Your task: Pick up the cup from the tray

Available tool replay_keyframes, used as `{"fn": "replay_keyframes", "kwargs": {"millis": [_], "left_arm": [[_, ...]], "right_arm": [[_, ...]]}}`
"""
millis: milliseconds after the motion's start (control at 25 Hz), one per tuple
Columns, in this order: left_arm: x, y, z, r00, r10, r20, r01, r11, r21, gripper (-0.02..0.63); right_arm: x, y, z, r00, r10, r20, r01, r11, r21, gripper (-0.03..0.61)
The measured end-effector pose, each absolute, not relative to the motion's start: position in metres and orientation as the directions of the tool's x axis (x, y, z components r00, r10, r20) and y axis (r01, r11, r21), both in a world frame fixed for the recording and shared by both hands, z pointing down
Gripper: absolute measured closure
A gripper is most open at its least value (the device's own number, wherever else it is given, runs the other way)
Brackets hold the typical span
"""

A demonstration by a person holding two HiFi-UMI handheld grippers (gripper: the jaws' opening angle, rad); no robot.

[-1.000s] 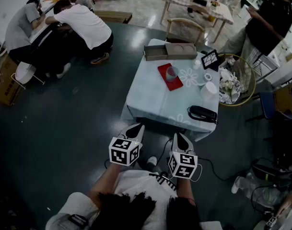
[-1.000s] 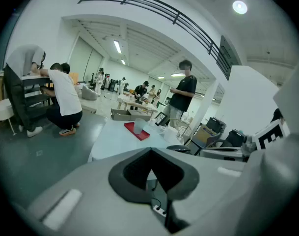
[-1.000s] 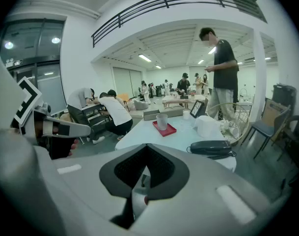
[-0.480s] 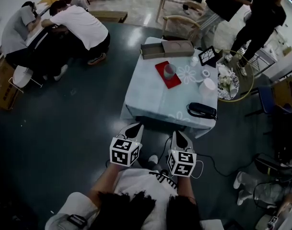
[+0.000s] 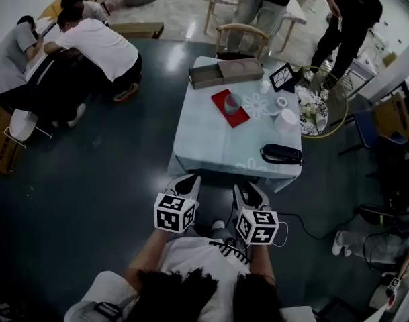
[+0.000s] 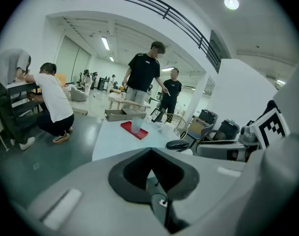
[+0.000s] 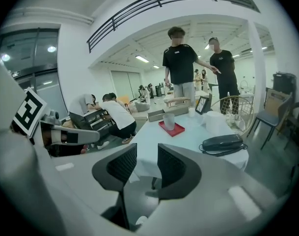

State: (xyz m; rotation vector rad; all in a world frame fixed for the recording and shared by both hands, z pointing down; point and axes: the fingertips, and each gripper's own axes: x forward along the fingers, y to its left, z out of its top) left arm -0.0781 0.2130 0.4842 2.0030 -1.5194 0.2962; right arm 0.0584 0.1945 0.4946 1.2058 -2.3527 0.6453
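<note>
Head view: we logged the cup [image 5: 233, 102] upright on the red tray [image 5: 223, 115] in the table's [image 5: 211, 146] far half, just before the box [image 5: 224, 72] at the far edge. The left gripper [image 5: 190, 179] and right gripper [image 5: 244, 188] hung short of the near edge.

Left gripper view: tips together, empty.

Right gripper view: jaws slightly apart, empty.

We judged the reach needed wider jaws, closed squarely on the cup's wall.
</note>
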Motion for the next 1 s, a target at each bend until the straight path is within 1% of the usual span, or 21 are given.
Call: {"fn": "replay_keyframes", "kwargs": {"millis": [160,520,720,1000], "left_arm": [[-0.092,0.214,0.489,0.339,-0.781,0.525,-0.927,-0.182,0.327,0.614],[-0.112,0.201,0.498,0.347,-0.766,0.541,-0.927,-0.194,0.32,0.614],[-0.117,0.177,0.496,0.338,-0.773,0.536,-0.929,-0.182,0.323,0.614],[-0.115,0.126,0.499,0.318,-0.775,0.546,-0.931,-0.148,0.332,0.614]], "right_arm": [[0.046,0.197,0.496,-0.532,-0.645,0.549,-0.834,0.511,-0.209,0.39],[0.04,0.178,0.495,-0.512,-0.677,0.528,-0.852,0.477,-0.214,0.341],[0.037,0.15,0.493,-0.518,-0.681,0.517,-0.849,0.481,-0.217,0.336],[0.031,0.1,0.502,-0.548,-0.643,0.535,-0.827,0.513,-0.23,0.331]]}}
